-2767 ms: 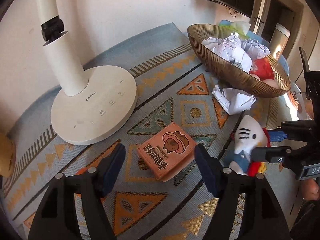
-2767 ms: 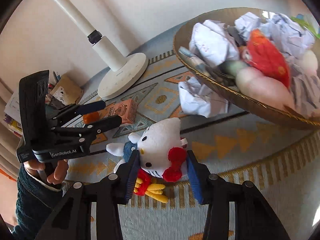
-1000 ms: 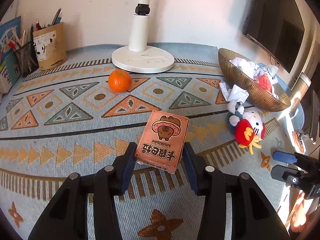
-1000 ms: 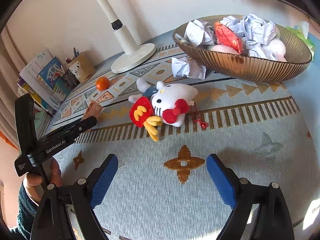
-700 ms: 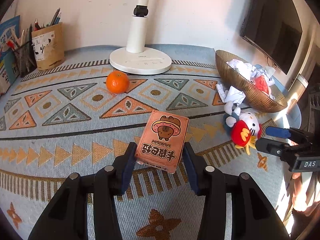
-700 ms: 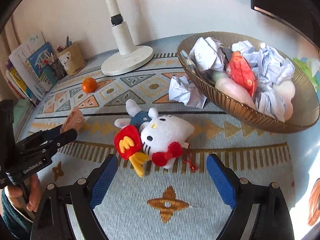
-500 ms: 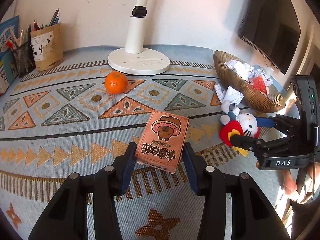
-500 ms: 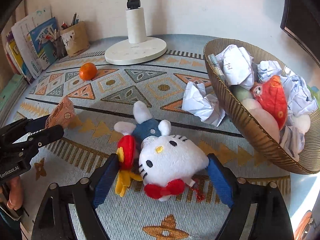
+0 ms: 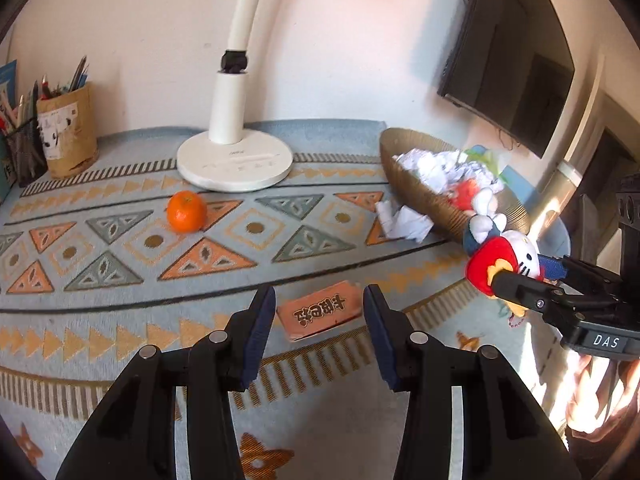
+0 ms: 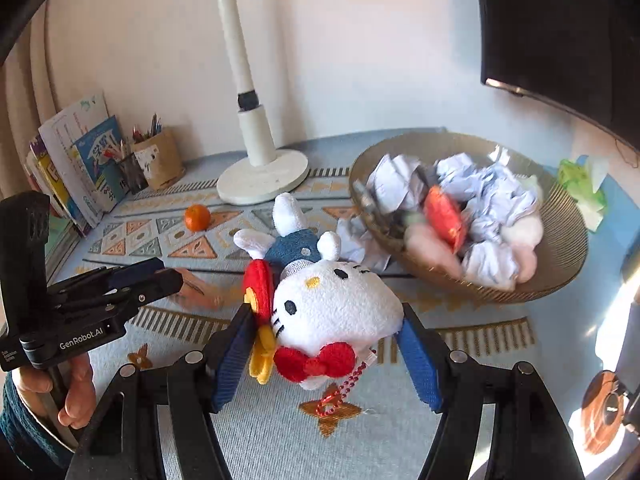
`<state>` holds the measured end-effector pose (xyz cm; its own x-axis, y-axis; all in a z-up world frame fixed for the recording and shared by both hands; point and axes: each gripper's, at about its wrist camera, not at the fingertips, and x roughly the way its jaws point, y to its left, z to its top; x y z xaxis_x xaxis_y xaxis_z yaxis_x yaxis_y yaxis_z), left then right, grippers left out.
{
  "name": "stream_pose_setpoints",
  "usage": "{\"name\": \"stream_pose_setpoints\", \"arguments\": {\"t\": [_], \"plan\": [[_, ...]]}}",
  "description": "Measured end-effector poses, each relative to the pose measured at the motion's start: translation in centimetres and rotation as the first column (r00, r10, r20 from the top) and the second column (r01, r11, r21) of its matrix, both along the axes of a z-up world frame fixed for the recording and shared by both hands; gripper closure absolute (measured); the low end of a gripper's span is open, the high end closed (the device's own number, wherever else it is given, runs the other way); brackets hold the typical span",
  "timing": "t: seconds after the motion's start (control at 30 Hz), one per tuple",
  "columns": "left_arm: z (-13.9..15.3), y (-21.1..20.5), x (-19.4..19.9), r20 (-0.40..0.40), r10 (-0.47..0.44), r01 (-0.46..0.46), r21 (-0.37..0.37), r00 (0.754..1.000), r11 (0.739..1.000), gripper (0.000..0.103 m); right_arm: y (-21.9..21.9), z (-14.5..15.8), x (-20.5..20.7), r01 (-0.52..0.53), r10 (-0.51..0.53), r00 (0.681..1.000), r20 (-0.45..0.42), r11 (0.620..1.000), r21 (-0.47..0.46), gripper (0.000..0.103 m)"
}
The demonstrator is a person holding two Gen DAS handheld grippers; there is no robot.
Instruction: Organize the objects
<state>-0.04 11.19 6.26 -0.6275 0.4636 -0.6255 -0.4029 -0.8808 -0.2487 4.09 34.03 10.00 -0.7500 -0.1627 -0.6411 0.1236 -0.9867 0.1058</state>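
Observation:
A pink snack box lies flat on the patterned mat, just beyond my open left gripper; the fingers stand apart from it. The box also shows partly behind the left gripper in the right wrist view. My right gripper is shut on a white Hello Kitty plush and holds it above the mat. The plush also shows in the left wrist view. An orange sits on the mat near the lamp.
A white desk lamp stands at the back. A gold bowl of crumpled paper and other items sits at the right, a paper ball beside it. Pen holders and books stand at the back left.
My left gripper has opened and the snack box now lies on the mat. My right gripper has closed on the plush and lifted it.

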Motion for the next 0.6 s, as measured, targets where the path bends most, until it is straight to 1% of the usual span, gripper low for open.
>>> {"name": "stream_pose_setpoints", "arguments": {"t": [0.03,0.1,0.17,0.2,0.23,0.27,0.3,0.33,0.37,0.4,0.43,0.47,0.53,0.6], "plan": [[1.5,1.0,-0.3,-0.03,-0.023,0.023,0.014,0.999,1.0,0.06,1.5,1.5,-0.2,0.052,-0.052,0.998,-0.031,0.999,-0.016,0.035],[4.3,3.3,-1.0,-0.09,-0.07,0.071,0.017,0.993,0.997,0.06,4.6,3.8,-1.0,0.148,-0.153,0.986,-0.069,0.987,-0.062,0.035],[6.5,5.9,-1.7,-0.15,-0.118,0.117,-0.01,0.982,0.993,0.061,7.4,5.1,-2.2,0.247,-0.253,0.965,-0.064,0.965,-0.086,0.035],[7.3,6.9,-2.2,-0.173,-0.136,0.132,-0.036,0.976,0.991,0.063,8.5,5.3,-2.7,0.275,-0.281,0.958,-0.049,0.956,-0.1,0.035],[7.7,7.6,-2.7,-0.184,-0.141,0.131,-0.064,0.973,0.989,0.064,9.3,5.3,-2.9,0.284,-0.29,0.956,-0.037,0.951,-0.125,0.035],[7.9,7.7,-3.1,-0.182,-0.144,0.133,-0.072,0.973,0.988,0.064,9.9,5.1,-2.8,0.277,-0.284,0.958,-0.029,0.949,-0.151,0.035],[7.6,7.3,-3.3,-0.161,-0.156,0.148,-0.06,0.975,0.987,0.063,10.1,4.7,-2.7,0.267,-0.274,0.962,-0.02,0.95,-0.165,0.035],[7.0,6.5,-3.3,-0.136,-0.15,0.144,-0.053,0.979,0.988,0.063,10.1,4.1,-2.5,0.26,-0.266,0.964,-0.013,0.951,-0.166,0.034],[6.0,5.7,-3.2,-0.112,-0.127,0.12,-0.066,0.986,0.991,0.051,9.9,3.4,-2.4,0.258,-0.261,0.965,-0.002,0.953,-0.161,0.034],[4.7,4.8,-3.0,-0.085,-0.099,0.092,-0.083,0.991,0.992,0.037,9.8,2.5,-2.3,0.255,-0.256,0.967,0.016,0.953,-0.162,0.034],[3.3,3.9,-2.8,-0.046,-0.064,0.06,-0.09,0.997,0.994,0.031,9.7,1.6,-2.2,0.249,-0.246,0.969,0.038,0.953,-0.175,0.034],[1.8,3.1,-2.6,0.005,-0.04,0.041,-0.08,0.999,0.996,0.029,9.7,0.8,-2.2,0.24,-0.232,0.971,0.061,0.951,-0.197,0.034],[-0.9,2.3,-2.1,0.111,-0.054,0.059,-0.044,0.992,0.997,0.029,9.5,-0.6,-2.2,0.222,-0.204,0.974,0.101,0.945,-0.24,0.034],[-2.7,2.4,-1.4,0.172,-0.053,0.061,-0.04,0.984,0.997,0.029,9.3,-1.0,-1.9,0.214,-0.192,0.976,0.106,0.943,-0.257,0.034]]}}
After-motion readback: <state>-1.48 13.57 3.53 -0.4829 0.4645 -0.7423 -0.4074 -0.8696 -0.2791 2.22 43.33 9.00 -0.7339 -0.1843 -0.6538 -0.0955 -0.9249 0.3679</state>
